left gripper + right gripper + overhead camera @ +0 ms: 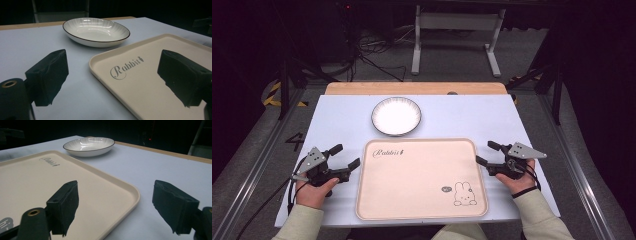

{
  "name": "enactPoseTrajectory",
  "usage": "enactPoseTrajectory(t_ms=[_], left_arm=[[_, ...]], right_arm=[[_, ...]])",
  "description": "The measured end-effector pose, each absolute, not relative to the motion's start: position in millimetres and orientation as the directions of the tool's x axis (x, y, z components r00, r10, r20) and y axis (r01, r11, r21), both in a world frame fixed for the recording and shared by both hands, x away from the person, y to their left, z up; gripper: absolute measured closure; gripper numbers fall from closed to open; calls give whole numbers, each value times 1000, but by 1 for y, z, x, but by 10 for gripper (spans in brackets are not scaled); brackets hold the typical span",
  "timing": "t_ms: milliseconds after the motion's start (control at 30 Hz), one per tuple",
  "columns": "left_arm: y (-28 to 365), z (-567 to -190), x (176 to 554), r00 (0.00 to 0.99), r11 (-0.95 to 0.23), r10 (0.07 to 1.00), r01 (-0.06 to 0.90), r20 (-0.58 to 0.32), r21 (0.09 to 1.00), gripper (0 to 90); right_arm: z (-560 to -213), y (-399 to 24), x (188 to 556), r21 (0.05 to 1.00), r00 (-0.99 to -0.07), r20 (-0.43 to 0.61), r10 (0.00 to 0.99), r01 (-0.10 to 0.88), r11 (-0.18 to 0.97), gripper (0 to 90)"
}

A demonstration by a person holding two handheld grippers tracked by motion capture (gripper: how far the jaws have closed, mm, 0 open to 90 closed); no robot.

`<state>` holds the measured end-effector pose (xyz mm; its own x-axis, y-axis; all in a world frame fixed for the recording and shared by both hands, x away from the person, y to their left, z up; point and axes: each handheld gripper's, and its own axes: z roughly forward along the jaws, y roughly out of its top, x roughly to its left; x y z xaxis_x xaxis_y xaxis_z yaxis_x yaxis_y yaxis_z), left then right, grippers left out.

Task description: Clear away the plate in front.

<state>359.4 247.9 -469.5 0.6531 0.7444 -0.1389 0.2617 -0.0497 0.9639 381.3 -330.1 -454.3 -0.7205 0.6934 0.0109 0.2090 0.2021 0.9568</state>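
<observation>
Dark floor and a metal frame are seen behind a pale blue desk (337,125). On that desk, close to the person, a big cream tray (422,177) is laid flat, with nothing resting on it. Its long sides run from left to right, and its short sides face the two hands. A white bowl (396,116) with a dark rim is set just past the tray's far edge, a little to the left of the middle, and it is not touched by the tray.

The left gripper (348,159) is held just beside the tray's left short side, and the right gripper (484,153) just beside its right short side. Both are pointed inward, toward the tray. Each pair of jaws is spread wide, and nothing is held by either one. In the left gripper view the tray's near corner (93,65) is seen between the jaws, a bit ahead of them. In the right gripper view the tray's edge (135,192) is seen the same way.

Each hand is about as near to its own side as the other, so a lift with both grippers looks likely. The bowl lies nearer the left hand.
</observation>
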Motion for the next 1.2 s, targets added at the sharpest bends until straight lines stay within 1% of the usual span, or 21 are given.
enactPoseTrajectory(t_ms=[200,400,533,700,833,1200], left_arm=[[250,-463,360,651,-52,747,257,-133,965,122],[248,-453,362,660,-43,735,271,-153,962,123],[248,-444,364,656,-39,736,284,-165,958,128],[246,-437,367,652,-44,741,281,-158,959,129],[245,-432,370,660,-51,736,278,-152,959,129],[240,-421,379,655,-51,737,301,-168,952,127]], right_arm=[[-455,-333,383,961,-729,31,684,210,181,211],[-455,-337,384,963,-723,72,687,228,140,202],[-455,-334,382,963,-726,40,687,211,167,196],[-455,-335,382,964,-713,50,700,218,153,178],[-455,-329,381,957,-723,-1,691,200,210,178],[-455,-330,378,963,-722,-18,692,173,205,157]])
